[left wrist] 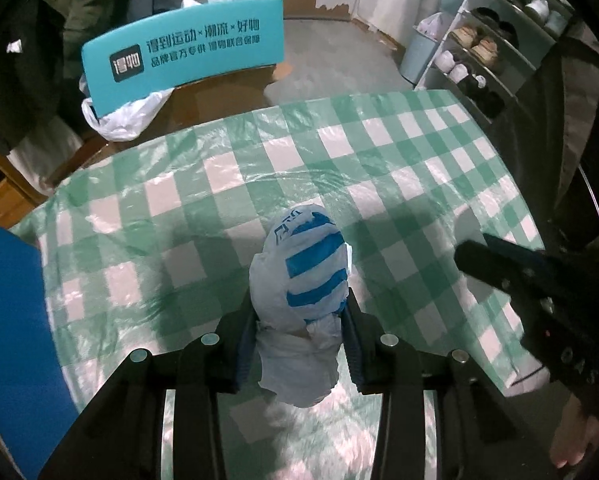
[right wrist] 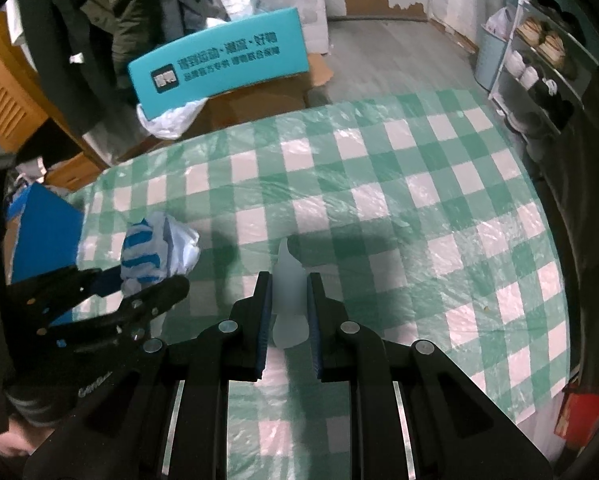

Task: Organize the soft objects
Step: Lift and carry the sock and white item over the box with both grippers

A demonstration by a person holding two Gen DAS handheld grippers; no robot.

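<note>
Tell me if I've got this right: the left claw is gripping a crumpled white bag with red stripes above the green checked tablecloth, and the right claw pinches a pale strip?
Not quite. The bag in the left claw has blue stripes, not red, as the left wrist view shows. The rest holds: it is crumpled and white, held above the green checked tablecloth, and the right claw pinches a pale strip.
</note>
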